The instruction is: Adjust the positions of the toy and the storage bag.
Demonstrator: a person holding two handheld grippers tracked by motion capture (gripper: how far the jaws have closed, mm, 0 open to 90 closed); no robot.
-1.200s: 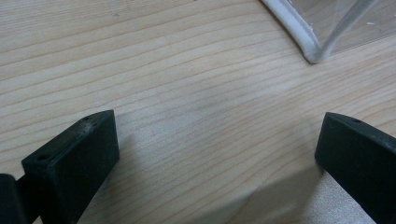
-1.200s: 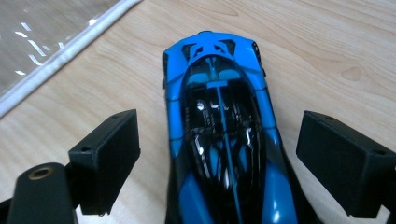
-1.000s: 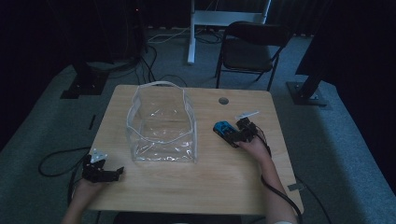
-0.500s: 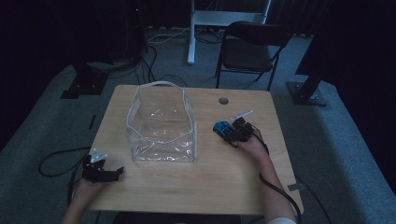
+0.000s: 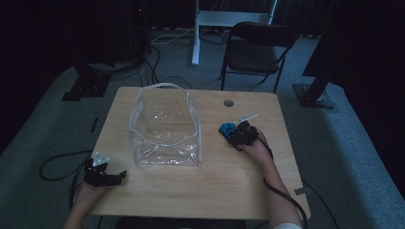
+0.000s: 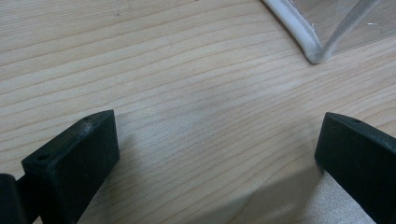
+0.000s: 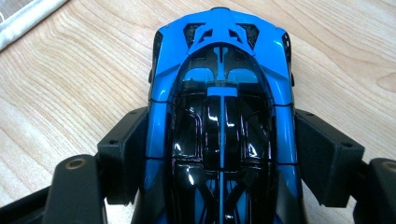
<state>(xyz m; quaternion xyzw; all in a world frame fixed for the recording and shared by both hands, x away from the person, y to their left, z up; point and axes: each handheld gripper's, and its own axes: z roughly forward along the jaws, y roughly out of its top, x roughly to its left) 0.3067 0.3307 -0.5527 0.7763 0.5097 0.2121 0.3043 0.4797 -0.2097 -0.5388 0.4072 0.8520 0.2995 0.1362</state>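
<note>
A blue and black toy car (image 5: 227, 130) (image 7: 219, 116) sits low over the wooden table (image 5: 191, 191), right of a clear plastic bag (image 5: 165, 129) with white edging. My right gripper (image 5: 234, 134) (image 7: 219, 154) is shut on the car, one black jaw pressed against each of its sides. The car's nose points away from the gripper, toward the bag. At the table's front left corner my left gripper (image 5: 119, 175) (image 6: 217, 154) rests open on bare wood (image 6: 187, 70), nothing between its jaws. A lower corner of the bag (image 6: 317, 42) lies just ahead of it.
A round cable hole (image 5: 229, 102) is in the table behind the car. A dark folding chair (image 5: 255, 47) and a white desk leg (image 5: 196, 33) stand beyond the far edge. Cables (image 5: 62, 162) lie on the carpet at left. The bag's white edge (image 7: 23, 14) lies ahead of the car, to its left.
My right hand has edged slightly left, toward the bag, with the car still held. The left gripper and the bag have stayed put.
</note>
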